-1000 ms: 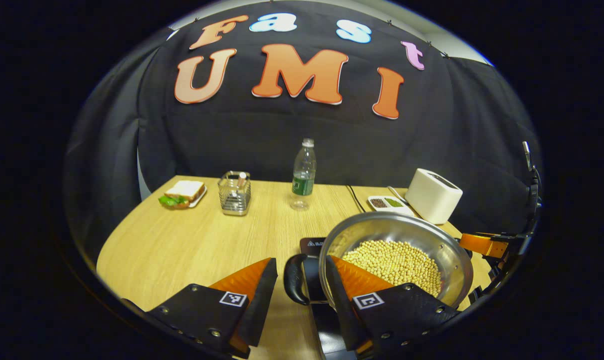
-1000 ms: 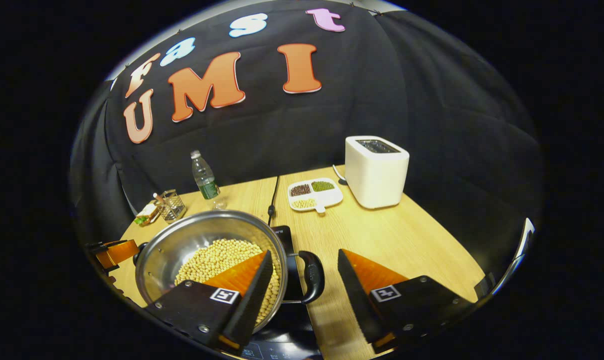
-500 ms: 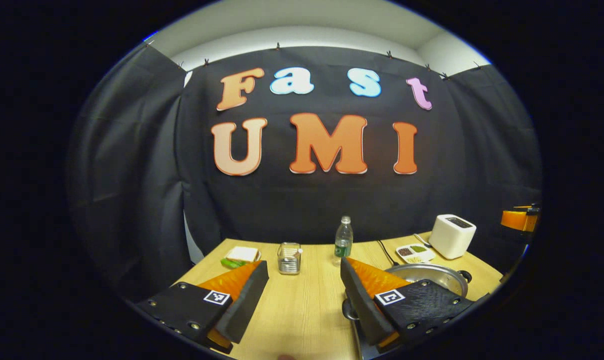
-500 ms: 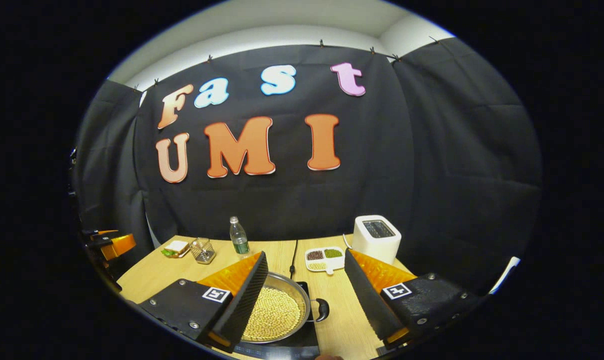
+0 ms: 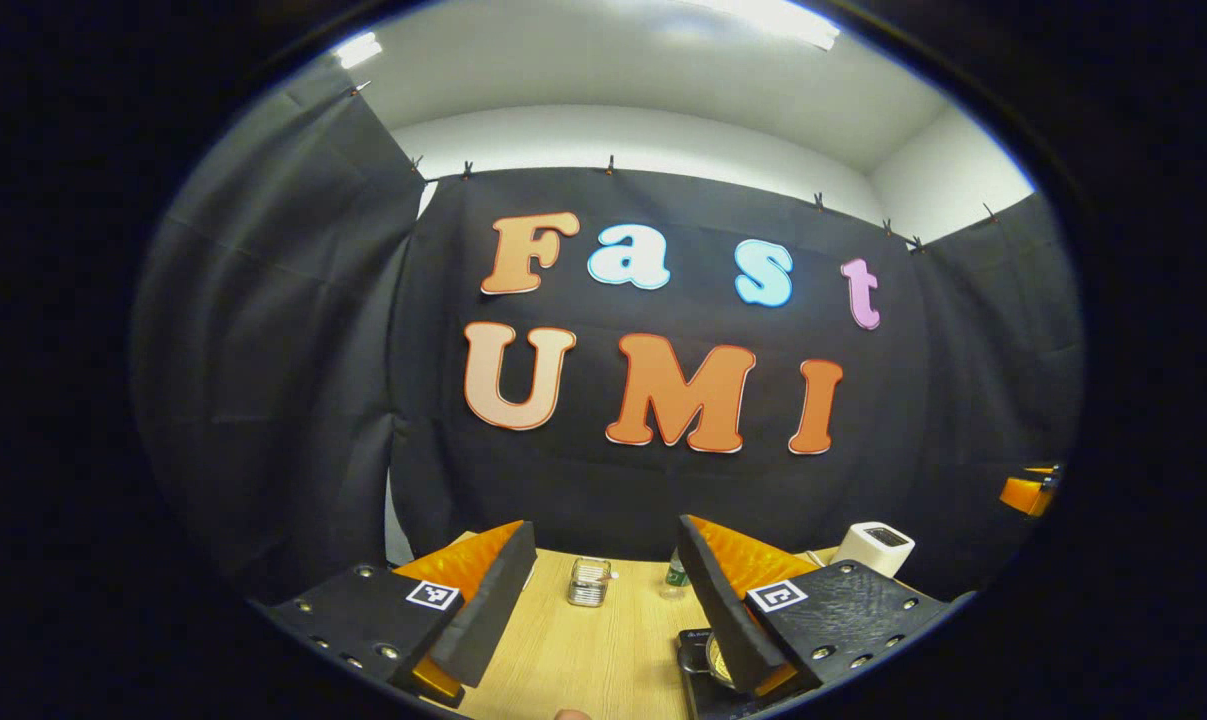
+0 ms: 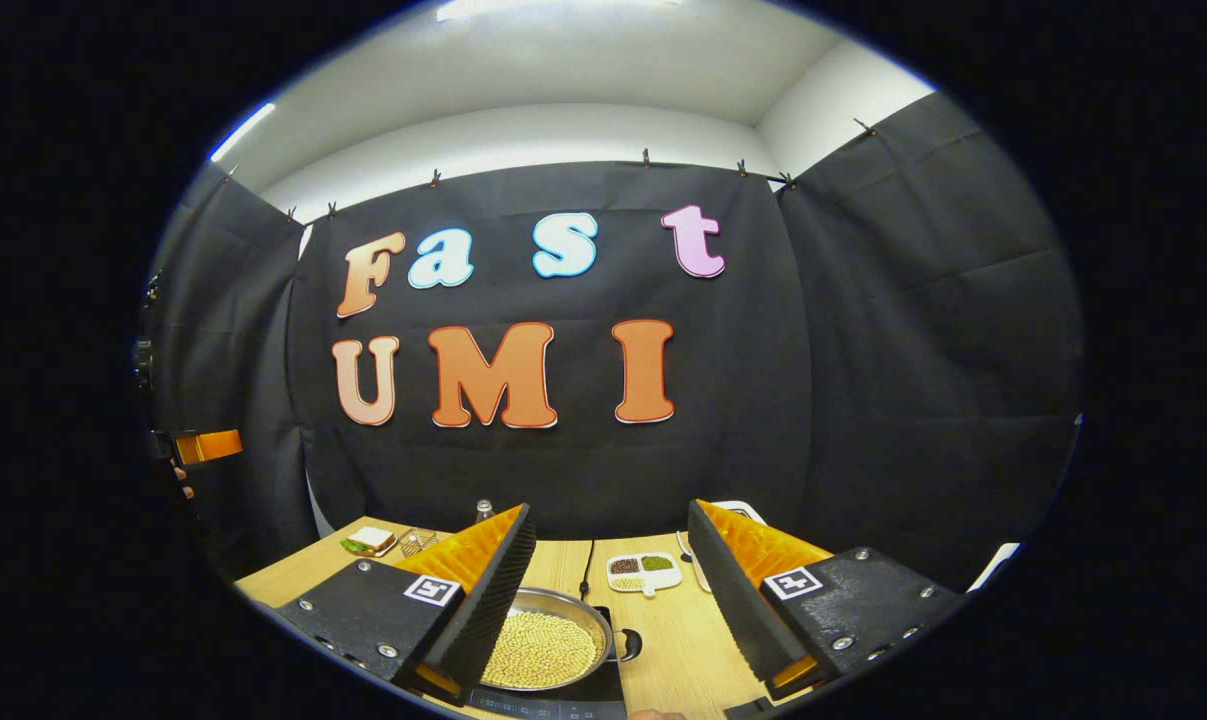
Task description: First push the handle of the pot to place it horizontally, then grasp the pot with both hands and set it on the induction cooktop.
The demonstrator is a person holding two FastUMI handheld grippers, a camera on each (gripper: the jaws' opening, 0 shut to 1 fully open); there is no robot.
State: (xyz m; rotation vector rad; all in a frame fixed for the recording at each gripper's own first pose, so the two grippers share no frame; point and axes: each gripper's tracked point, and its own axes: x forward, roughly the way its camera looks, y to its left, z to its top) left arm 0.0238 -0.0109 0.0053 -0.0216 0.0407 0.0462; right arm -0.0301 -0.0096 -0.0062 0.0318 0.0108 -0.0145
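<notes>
Now the pot of beans sits on the cooktop, low in the frame. Both the left gripper and right gripper have jaws apart, holding nothing. It looks heavy and slippery, so grab its side handles.

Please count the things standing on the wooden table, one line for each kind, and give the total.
Pot: 1
Cooktop: 1
Toaster: 1
Divided dish: 1
Water bottle: 1
Wire holder: 1
Sandwich plate: 1
Total: 7
</notes>
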